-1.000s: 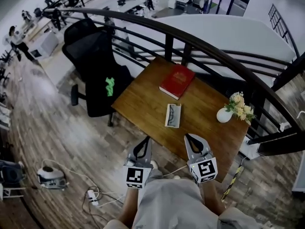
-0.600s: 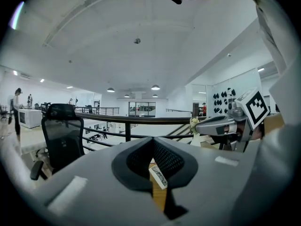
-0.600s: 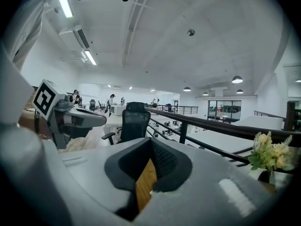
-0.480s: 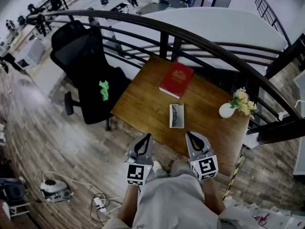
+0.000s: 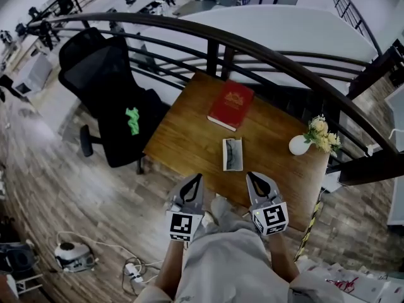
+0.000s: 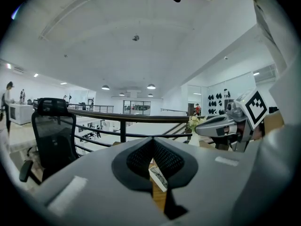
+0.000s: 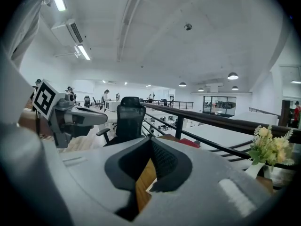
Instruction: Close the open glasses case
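Observation:
The open glasses case (image 5: 231, 154) lies on the wooden table (image 5: 189, 137), white inside, with dark glasses in it. Both grippers hover at the table's near edge, short of the case. My left gripper (image 5: 197, 178) is shut and empty, to the near left of the case. My right gripper (image 5: 250, 176) is also shut and empty, to its near right. In the left gripper view the case (image 6: 159, 178) shows below the closed jaws of the left gripper (image 6: 153, 139). The right gripper (image 7: 150, 139) looks over the table, its jaws meeting.
A red book (image 5: 231, 103) lies at the table's far side. A white vase (image 5: 297, 146) with flowers (image 5: 320, 134) stands at the right. A dark railing (image 5: 265, 55) curves behind the table. A black office chair (image 5: 107, 93) stands left, and cables and a power strip (image 5: 129, 269) lie on the floor.
The head view has drifted a little, so the chair sits further left in the frame. Both grippers have stayed shut near the table's front edge; the case has not moved.

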`<move>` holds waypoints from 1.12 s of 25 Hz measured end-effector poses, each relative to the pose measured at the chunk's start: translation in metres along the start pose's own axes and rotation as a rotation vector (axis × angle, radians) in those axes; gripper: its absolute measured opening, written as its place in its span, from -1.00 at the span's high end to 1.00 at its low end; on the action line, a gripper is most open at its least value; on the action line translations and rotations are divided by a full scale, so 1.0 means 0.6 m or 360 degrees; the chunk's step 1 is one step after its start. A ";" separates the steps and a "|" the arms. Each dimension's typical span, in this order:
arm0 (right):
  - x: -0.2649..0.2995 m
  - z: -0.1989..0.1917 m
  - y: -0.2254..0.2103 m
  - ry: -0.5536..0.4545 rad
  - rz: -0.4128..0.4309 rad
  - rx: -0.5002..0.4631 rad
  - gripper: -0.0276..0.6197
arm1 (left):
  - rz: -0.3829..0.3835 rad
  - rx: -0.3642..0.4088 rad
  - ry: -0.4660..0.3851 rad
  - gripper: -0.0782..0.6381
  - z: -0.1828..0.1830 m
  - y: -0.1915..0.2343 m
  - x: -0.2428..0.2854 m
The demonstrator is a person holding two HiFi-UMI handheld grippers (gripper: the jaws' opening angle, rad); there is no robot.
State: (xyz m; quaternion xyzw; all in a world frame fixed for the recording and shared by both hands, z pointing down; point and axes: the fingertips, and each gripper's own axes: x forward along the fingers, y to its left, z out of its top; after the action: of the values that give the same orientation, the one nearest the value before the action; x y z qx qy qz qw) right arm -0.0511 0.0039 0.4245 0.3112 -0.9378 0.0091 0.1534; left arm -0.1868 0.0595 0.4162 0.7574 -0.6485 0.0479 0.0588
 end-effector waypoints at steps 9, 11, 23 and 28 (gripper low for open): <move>0.058 -0.020 -0.067 0.0029 -0.0010 0.0072 0.91 | -0.0038 0.0032 0.0077 0.73 -0.013 0.010 0.091; 0.071 -0.027 -0.079 0.0041 -0.0007 0.0090 0.91 | -0.0045 0.0037 0.0112 0.73 -0.020 0.013 0.110; 0.128 -0.104 -0.152 0.0185 0.0032 0.0242 0.91 | -0.0131 0.0061 0.0334 0.73 -0.079 -0.014 0.232; 0.140 -0.140 -0.174 0.0232 0.0004 0.0296 0.91 | -0.0178 0.0065 0.0407 0.73 -0.112 -0.025 0.268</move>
State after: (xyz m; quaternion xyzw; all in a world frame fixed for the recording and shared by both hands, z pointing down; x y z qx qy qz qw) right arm -0.0299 -0.1195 0.5207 0.3215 -0.9197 0.1188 0.1917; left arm -0.1467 -0.0851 0.5063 0.7810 -0.5915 0.1541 0.1281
